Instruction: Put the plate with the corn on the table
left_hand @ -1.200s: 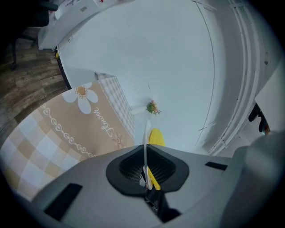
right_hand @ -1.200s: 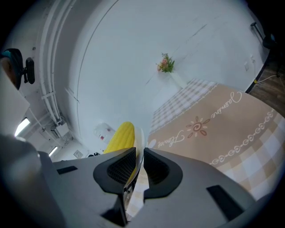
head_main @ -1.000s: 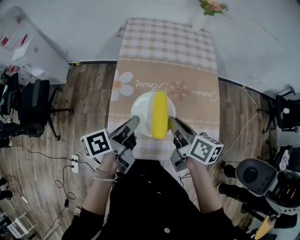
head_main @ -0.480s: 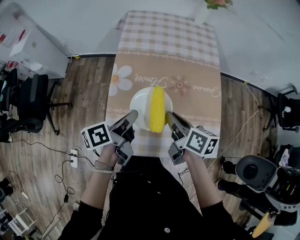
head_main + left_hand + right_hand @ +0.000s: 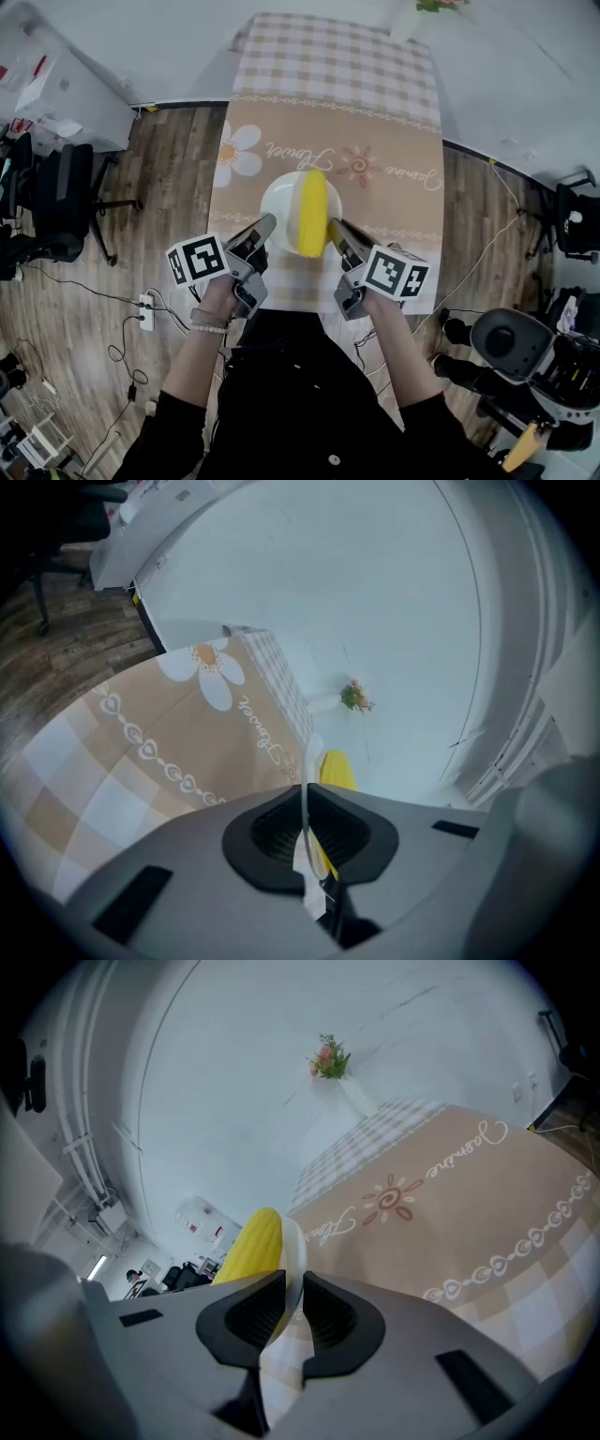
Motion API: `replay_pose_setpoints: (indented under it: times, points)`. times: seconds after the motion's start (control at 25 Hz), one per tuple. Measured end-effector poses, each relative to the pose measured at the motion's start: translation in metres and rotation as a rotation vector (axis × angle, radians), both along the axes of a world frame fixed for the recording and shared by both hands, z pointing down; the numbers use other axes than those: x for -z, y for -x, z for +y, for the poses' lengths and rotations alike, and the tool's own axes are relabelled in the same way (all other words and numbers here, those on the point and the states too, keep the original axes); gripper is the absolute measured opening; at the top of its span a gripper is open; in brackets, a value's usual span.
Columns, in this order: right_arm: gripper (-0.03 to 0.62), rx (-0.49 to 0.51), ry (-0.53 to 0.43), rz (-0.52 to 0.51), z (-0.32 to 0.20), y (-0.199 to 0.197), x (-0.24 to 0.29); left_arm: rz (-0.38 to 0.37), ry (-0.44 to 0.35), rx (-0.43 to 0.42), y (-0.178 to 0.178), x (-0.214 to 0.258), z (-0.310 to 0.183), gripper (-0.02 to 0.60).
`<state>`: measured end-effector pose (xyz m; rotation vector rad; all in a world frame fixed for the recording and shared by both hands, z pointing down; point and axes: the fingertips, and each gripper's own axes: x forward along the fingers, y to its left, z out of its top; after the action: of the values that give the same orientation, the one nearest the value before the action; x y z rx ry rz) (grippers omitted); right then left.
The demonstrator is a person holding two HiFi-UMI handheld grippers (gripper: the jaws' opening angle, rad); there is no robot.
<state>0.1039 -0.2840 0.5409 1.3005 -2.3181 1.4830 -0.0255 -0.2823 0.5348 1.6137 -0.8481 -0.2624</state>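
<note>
Left gripper [image 5: 305,834]: jaws nearly together, ribbed pads pinching the thin rim of the white plate [image 5: 311,754]. The rim runs edge-on straight between the pads.

Right gripper [image 5: 292,1309]: same, jaws closed down on the opposite rim, with a sliver of white showing in the gap.

Plate sits at the centre of the head view, slung between my two grippers, one on its lower-left edge and one on its lower-right. The corn [image 5: 312,211] lies lengthwise across it, loose, its near end overhanging the rim toward me and lying just beside the right jaws.

Below is the table [image 5: 384,183], under a beige printed cloth with a checked band at each end. The plate is over the near part of the cloth. I cannot tell whether its base touches.

Handling, my read:
- The plate looks rigid and smooth, so it won't flex, but the rim may slide in the pads if I tilt it.
- It may chip if set down hard.
- The weight seems modest, and is shared between two grips.
- The cob is round and unsecured, so it will roll sideways on any lean.

The best hold is the one I have, opposite rim points. Keep both at equal height.
</note>
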Motion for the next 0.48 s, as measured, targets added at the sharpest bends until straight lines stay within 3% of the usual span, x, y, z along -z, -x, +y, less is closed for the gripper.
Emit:
replay_pose_setpoints:
  times: [0.48]
  points:
    - [0.087,0.0,0.062,0.037,-0.006,-0.002,-0.036,-0.054,0.05,-0.016,-0.001,-0.037,-0.009,0.023]
